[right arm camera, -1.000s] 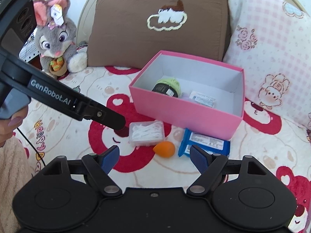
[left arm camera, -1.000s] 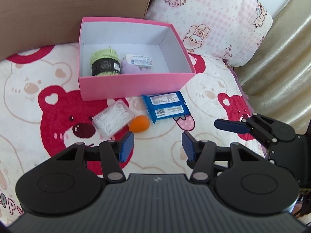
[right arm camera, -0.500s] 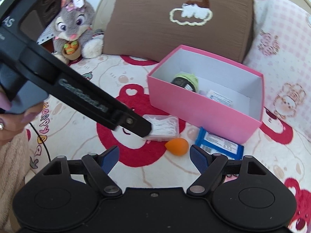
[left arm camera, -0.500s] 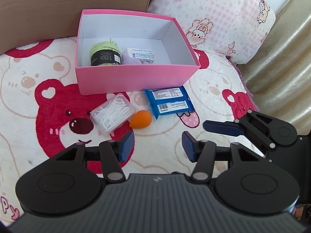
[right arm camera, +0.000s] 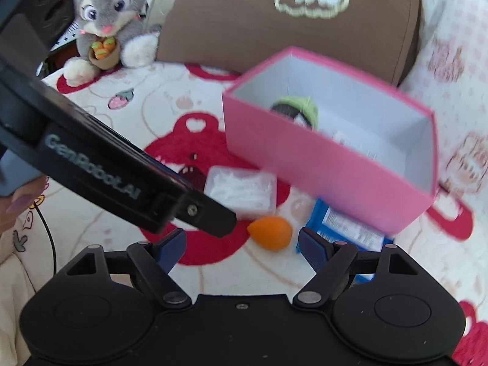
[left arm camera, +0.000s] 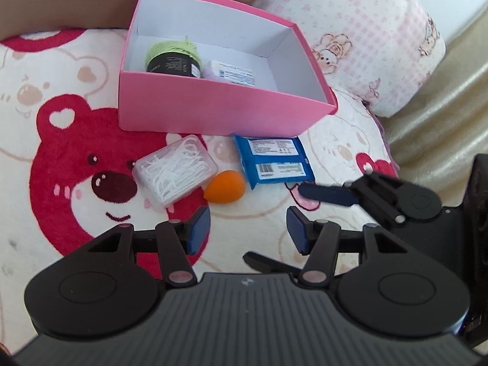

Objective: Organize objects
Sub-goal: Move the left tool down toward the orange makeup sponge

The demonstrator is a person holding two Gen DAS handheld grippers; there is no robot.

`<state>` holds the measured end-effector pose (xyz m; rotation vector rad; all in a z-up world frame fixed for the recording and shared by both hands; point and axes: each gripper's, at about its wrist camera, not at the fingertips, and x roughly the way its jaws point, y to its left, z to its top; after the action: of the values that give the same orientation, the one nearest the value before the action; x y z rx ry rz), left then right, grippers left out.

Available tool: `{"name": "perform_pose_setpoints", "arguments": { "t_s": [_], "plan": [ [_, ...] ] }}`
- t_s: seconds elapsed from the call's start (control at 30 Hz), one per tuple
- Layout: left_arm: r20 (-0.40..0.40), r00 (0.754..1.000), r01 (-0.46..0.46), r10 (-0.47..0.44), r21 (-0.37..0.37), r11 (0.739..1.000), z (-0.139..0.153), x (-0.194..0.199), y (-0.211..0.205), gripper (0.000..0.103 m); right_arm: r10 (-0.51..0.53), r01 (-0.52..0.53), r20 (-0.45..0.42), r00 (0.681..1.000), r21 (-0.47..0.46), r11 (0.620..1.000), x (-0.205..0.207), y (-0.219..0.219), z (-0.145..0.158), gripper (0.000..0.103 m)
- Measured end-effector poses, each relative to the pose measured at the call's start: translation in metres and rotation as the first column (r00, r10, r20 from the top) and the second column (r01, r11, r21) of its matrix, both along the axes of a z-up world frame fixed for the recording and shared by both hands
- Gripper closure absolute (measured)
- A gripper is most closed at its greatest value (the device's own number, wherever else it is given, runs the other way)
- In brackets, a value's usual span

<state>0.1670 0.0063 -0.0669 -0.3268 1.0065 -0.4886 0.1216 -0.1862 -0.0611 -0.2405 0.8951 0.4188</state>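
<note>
A: How does the left hand-held gripper [left arm camera: 247, 228] stand?

B: Its blue pads are partly apart with nothing between them. It hangs over the bed's cream blanket with red bear faces [left arm camera: 61, 164], just short of the orange teardrop-shaped sponge [left arm camera: 225, 187].

A: And the right hand-held gripper [right arm camera: 242, 247]?

B: Wider apart, also empty. In its own view the orange sponge lies just ahead of the gap between its pads, untouched. From the left view one of its blue fingers [left arm camera: 326, 195] reaches in close below the flat blue wrapped packet [left arm camera: 274, 160].

A: Where are the things to tidy?

B: The open pink cardboard box with a white inside [left arm camera: 213, 113] sits on the blanket in front of a brown cushion [right arm camera: 289, 21]. Inside it are a ball of light green yarn with a black band [left arm camera: 172, 58] and a small white-labelled pack [left arm camera: 231, 71] beside it. Just in front of the box lie a clear plastic case of white floss picks [left arm camera: 175, 172], the sponge touching or nearly touching it, then the blue packet.

A: Any writing?

B: "GenRobot.AI" in pale letters on the left gripper's black body [right arm camera: 100, 167], seen from the right view. The packet's white labels carry a barcode and print too small to read; the yarn band's lettering is also illegible.
</note>
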Motion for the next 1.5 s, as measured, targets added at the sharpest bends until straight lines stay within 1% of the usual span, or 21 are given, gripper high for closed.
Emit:
{"name": "perform_pose_setpoints", "arguments": {
  "t_s": [0.1, 0.17, 0.23, 0.33, 0.43, 0.5, 0.57, 0.6, 0.7, 0.83, 0.93, 1.07, 1.13, 1.23, 1.27, 1.33, 1.4, 1.43, 1.5],
  "plan": [
    [-0.017, 1.0, -0.015, 0.014, -0.011, 1.0, -0.01, 0.005, 0.002, 0.049, -0.025, 0.025, -0.037, 0.999, -0.006, 1.0, 0.004, 0.001, -0.013, 0.019],
    [-0.026, 0.999, -0.027, 0.026, -0.011, 1.0, -0.017, 0.008, 0.003, 0.049, -0.05, 0.05, -0.011, 0.999, -0.028, 0.998, 0.005, 0.002, -0.021, 0.019],
    [-0.019, 0.999, -0.033, 0.033, -0.001, 0.999, -0.022, 0.009, 0.002, 0.049, -0.079, 0.079, 0.028, 0.997, -0.029, 0.996, 0.007, 0.002, -0.032, 0.019],
    [-0.018, 0.999, -0.043, 0.043, 0.005, 0.999, -0.03, 0.011, 0.002, 0.05, -0.116, 0.117, 0.034, 0.993, -0.026, 0.993, 0.009, -0.005, -0.046, 0.019],
    [-0.031, 0.998, -0.054, 0.054, -0.015, 0.998, -0.037, 0.015, 0.004, 0.05, -0.129, 0.129, 0.016, 0.992, -0.028, 0.991, 0.013, -0.011, -0.054, 0.019],
    [-0.026, 0.999, -0.047, 0.047, -0.004, 0.999, -0.042, 0.019, 0.002, 0.049, -0.136, 0.136, 0.001, 0.991, -0.03, 0.99, 0.017, -0.015, -0.058, 0.019],
    [-0.023, 0.999, -0.043, 0.043, 0.022, 0.999, -0.048, 0.024, -0.003, 0.049, -0.154, 0.153, -0.035, 0.987, -0.042, 0.987, 0.022, -0.016, -0.065, 0.019],
    [-0.027, 0.999, -0.037, 0.037, 0.023, 0.999, -0.052, 0.027, -0.005, 0.049, -0.16, 0.159, -0.048, 0.986, -0.041, 0.986, 0.025, -0.016, -0.069, 0.019],
    [-0.038, 0.999, -0.03, 0.03, 0.016, 0.999, -0.061, 0.033, -0.012, 0.049, -0.159, 0.158, -0.062, 0.985, -0.019, 0.987, 0.03, -0.018, -0.077, 0.019],
    [-0.004, 0.999, -0.046, 0.046, 0.028, 0.999, -0.068, 0.038, -0.022, 0.05, -0.154, 0.155, -0.07, 0.986, 0.012, 0.988, 0.034, -0.015, -0.084, 0.019],
    [-0.007, 0.999, -0.042, 0.042, 0.012, 0.999, -0.074, 0.041, -0.026, 0.05, -0.151, 0.152, -0.051, 0.987, 0.012, 0.988, 0.034, -0.013, -0.088, 0.019],
    [-0.017, 0.999, -0.049, 0.05, 0.027, 0.998, -0.082, 0.043, -0.029, 0.05, -0.154, 0.155, -0.007, 0.988, 0.034, 0.987, 0.033, -0.015, -0.085, 0.022],
    [-0.019, 0.998, -0.055, 0.056, 0.017, 0.998, -0.085, 0.044, -0.028, 0.05, -0.149, 0.149, 0.022, 0.989, 0.035, 0.988, 0.032, -0.014, -0.084, 0.023],
    [-0.014, 0.998, -0.068, 0.068, -0.011, 0.998, -0.085, 0.044, -0.028, 0.051, -0.132, 0.132, 0.06, 0.989, 0.013, 0.991, 0.03, -0.01, -0.085, 0.024],
    [-0.009, 0.998, -0.069, 0.068, -0.016, 0.998, -0.085, 0.044, -0.029, 0.052, -0.121, 0.121, 0.071, 0.99, 0.01, 0.993, 0.029, -0.008, -0.085, 0.027],
    [-0.001, 0.998, -0.07, 0.07, -0.025, 0.997, -0.085, 0.044, -0.029, 0.052, -0.107, 0.108, 0.089, 0.99, -0.004, 0.994, 0.028, -0.006, -0.085, 0.028],
    [0.004, 0.998, -0.068, 0.068, -0.029, 0.997, -0.086, 0.045, -0.03, 0.054, -0.108, 0.11, 0.099, 0.989, -0.02, 0.994, 0.029, -0.005, -0.086, 0.035],
    [0.005, 0.998, -0.067, 0.067, -0.026, 0.997, -0.086, 0.045, -0.031, 0.055, -0.109, 0.112, 0.102, 0.989, -0.024, 0.993, 0.03, -0.005, -0.087, 0.036],
    [0.004, 0.998, -0.065, 0.065, -0.023, 0.998, -0.088, 0.045, -0.031, 0.056, -0.113, 0.116, 0.102, 0.988, -0.024, 0.993, 0.031, -0.006, -0.087, 0.042]
  ]
}}
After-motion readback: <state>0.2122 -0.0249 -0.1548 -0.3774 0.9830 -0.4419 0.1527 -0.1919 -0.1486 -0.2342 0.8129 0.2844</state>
